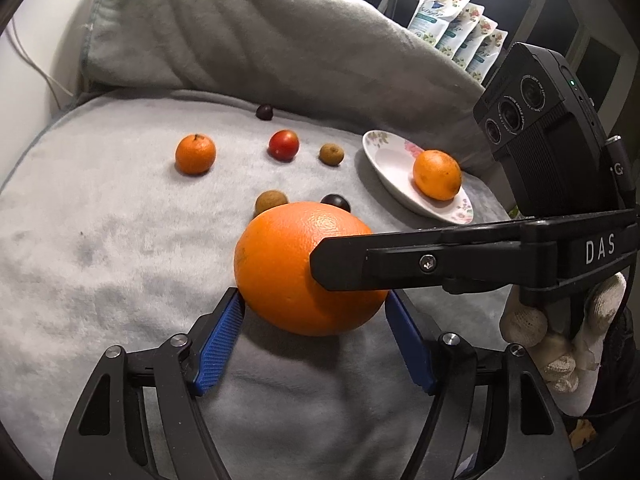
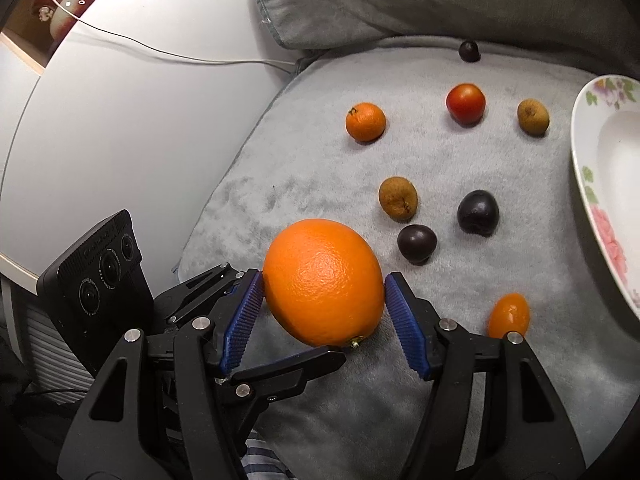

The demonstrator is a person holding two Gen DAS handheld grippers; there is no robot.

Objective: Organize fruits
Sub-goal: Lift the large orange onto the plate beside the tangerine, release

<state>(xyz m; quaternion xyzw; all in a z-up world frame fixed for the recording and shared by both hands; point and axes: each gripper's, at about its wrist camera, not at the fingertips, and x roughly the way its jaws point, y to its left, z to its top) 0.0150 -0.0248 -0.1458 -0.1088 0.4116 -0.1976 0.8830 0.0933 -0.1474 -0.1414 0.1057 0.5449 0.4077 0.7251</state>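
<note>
A large orange (image 1: pixel 296 268) (image 2: pixel 324 288) sits between the blue pads of both grippers at once. My left gripper (image 1: pixel 316 312) has its pads at the orange's sides. My right gripper (image 2: pixel 324 300) is closed on it too, and one right finger (image 1: pixel 400 258) crosses in front of the orange in the left wrist view. A white floral plate (image 1: pixel 392 164) (image 2: pixel 592 184) at the right holds a smaller orange (image 1: pixel 437 174). Loose on the grey blanket (image 1: pixel 120 248) lie a mandarin (image 1: pixel 195 154) (image 2: pixel 365 121), a red tomato (image 1: pixel 283 145) (image 2: pixel 465 103), two brown longans (image 1: pixel 331 154) (image 2: pixel 398 198), dark plums (image 2: pixel 478 212) and a kumquat (image 2: pixel 509 315).
A grey pillow (image 1: pixel 260 28) rises behind the fruit. Refill pouches (image 1: pixel 456 20) stand at the back right. A white wall with a cable (image 2: pixel 140 48) runs along the left edge of the blanket. A gloved hand (image 1: pixel 560 332) holds the right gripper.
</note>
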